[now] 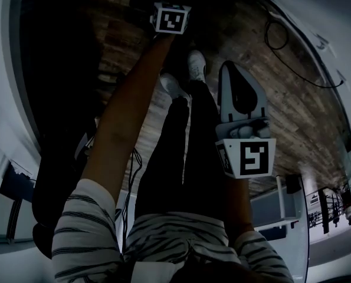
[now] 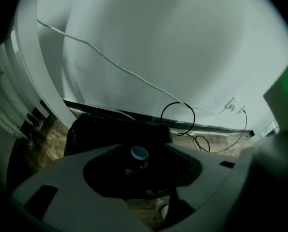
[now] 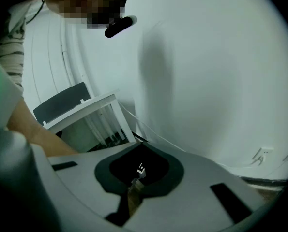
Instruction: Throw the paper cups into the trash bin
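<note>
This is a bare room, perhaps a lab or an office: a plank floor (image 1: 293, 117) below the left gripper (image 2: 140, 177), a white wall (image 2: 182, 42) with loose cables (image 2: 177, 103) ahead of it, a socket (image 3: 261, 153) and a white shelf (image 3: 85, 108) ahead of the right gripper (image 3: 135, 180).

Open room straight above the black-bagged bin (image 2: 100, 129). Hemmed behind by a white wall (image 2: 182, 42), with cables (image 2: 194, 116) looped along its foot. Bare wood floor (image 1: 293, 105) alongside; white rack (image 3: 81, 111) near the wall.
</note>
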A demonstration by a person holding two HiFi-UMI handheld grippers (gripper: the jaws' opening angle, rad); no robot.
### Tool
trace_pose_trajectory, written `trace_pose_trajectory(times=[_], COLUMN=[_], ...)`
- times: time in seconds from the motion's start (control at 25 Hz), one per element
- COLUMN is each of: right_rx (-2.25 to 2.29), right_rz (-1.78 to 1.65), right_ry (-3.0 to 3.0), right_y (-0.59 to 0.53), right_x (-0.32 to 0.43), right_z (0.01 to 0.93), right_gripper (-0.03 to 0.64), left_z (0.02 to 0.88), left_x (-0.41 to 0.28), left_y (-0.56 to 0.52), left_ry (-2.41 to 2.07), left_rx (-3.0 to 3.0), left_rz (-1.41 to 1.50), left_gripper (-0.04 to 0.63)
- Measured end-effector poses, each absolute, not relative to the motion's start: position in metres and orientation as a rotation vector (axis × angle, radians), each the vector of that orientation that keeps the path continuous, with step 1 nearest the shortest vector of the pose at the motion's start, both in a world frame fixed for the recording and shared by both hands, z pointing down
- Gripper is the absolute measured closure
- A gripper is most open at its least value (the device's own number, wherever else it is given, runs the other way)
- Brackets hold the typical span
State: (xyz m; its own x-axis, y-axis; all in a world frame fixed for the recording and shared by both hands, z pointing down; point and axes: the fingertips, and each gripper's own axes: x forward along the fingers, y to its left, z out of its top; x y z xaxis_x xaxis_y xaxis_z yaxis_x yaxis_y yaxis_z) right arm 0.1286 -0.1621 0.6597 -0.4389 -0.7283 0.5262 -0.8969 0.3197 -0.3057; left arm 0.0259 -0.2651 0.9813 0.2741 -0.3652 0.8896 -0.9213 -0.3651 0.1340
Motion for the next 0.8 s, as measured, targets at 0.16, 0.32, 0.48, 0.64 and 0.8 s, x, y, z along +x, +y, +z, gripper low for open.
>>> trace_pose_trajectory(times=[0.16, 0.32, 0.48, 0.64, 0.8], right_rx=[1.479, 1.476, 1.5, 1.505, 1.512], right_rz=[0.804, 0.779, 0.777, 0.73, 0.694], right_ry=[-2.311, -2.295, -2.298, -2.311, -2.314], right_y=[-0.158, -0.151, -0.145, -0.14, -0.133], right_x=[0.129, 0.131, 0.129, 0.126, 0.125], right_z=[0.643, 0.629, 0.61, 0.594, 0.579], right_gripper=[0.607, 0.607, 0.607, 0.607, 0.607], left_z=[0.965, 0.924, 0.888, 0.857, 0.82], left_x=[0.03, 0.022, 0.021, 0.015, 0.013], left_y=[-0.256, -0.259, -0.253, -0.248, -0.243], left_ry=[-1.149, -1.208, -1.237, -1.272, -1.301], left_rx=[1.882, 1.892, 1.904, 1.914, 1.933], left_rz=[1.018, 0.992, 0.909, 0.86, 0.793], left_gripper=[0.397, 0.421, 0.457, 0.468, 0.482])
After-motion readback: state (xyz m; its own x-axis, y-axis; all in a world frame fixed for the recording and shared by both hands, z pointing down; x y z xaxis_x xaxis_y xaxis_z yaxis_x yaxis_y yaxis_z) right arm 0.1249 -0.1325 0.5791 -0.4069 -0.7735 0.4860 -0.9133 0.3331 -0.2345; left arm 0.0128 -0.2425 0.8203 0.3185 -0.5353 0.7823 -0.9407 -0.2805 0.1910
